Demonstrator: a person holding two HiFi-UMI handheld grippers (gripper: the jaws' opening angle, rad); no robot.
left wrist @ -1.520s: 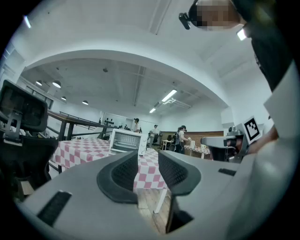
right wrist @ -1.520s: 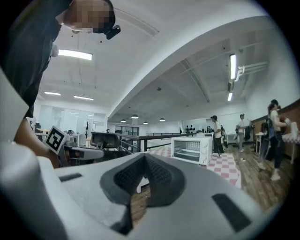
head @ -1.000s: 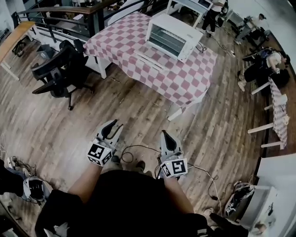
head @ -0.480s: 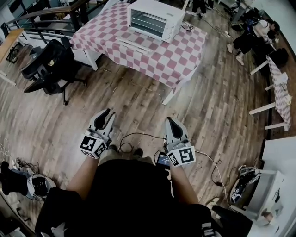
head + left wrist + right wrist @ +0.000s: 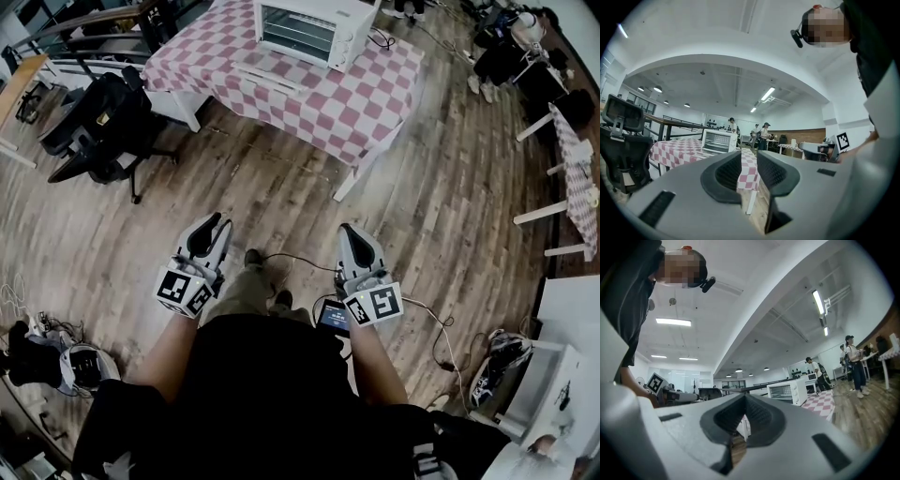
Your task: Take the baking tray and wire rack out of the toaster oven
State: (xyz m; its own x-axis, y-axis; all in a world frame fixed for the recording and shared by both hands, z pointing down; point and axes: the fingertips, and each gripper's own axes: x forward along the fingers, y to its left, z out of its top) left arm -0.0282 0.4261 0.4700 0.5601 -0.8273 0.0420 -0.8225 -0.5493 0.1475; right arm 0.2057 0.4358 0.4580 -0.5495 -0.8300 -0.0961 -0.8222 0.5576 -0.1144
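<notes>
The white toaster oven (image 5: 311, 26) stands on a table with a red-and-white checked cloth (image 5: 319, 98), far ahead of both grippers. Its door seems folded down in front of it, and dark shelf lines show inside; I cannot tell tray from rack. The oven also shows small in the left gripper view (image 5: 719, 140) and in the right gripper view (image 5: 786, 391). My left gripper (image 5: 217, 224) is held level over the wooden floor; its jaws have just been closing, a gap remains (image 5: 749, 160) and nothing is between them. My right gripper (image 5: 349, 232) has its tips together (image 5: 744, 397) on nothing.
Black office chairs (image 5: 98, 131) stand left of the table. A cable (image 5: 291, 262) trails on the floor by the person's feet. Gear lies at the lower left (image 5: 75, 366) and white boxes at the lower right (image 5: 534, 394). People (image 5: 502, 56) and another table (image 5: 577, 187) are at the right.
The table and oven have slid up toward the top edge of the head view and stand nearer the middle. Both grippers keep their place in front of the body; a foot has stepped forward.
</notes>
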